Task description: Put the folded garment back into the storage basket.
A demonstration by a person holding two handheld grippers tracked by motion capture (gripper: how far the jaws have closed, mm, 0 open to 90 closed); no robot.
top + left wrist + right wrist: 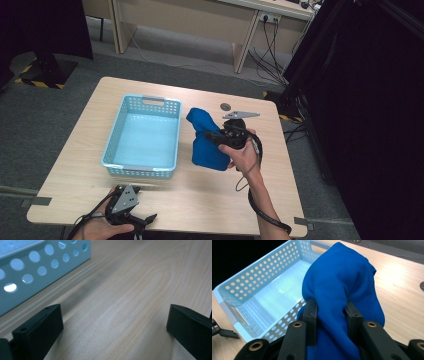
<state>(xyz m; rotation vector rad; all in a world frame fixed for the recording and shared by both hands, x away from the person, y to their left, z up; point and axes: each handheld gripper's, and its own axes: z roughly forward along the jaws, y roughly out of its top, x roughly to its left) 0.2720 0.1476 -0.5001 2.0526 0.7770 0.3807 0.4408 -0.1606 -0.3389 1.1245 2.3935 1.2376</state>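
A blue cloth (206, 142) hangs bunched just right of the light blue perforated basket (142, 136), lifted off the wooden table. My right gripper (214, 137) is shut on the cloth; in the right gripper view its two black fingers (311, 317) squeeze a fold of the blue cloth (339, 287), with the basket (264, 292) beyond and to the left. My left gripper (150, 218) rests at the table's near edge, below the basket. Its jaws stand wide apart over bare wood in the left gripper view, its left finger (40, 327) showing, with the basket wall (37, 267) at upper left.
A small dark round disc (226, 106) lies near the far edge of the table (210, 200). The basket holds nothing. A desk, cables and a dark curtain stand beyond the table. Grey carpet surrounds it.
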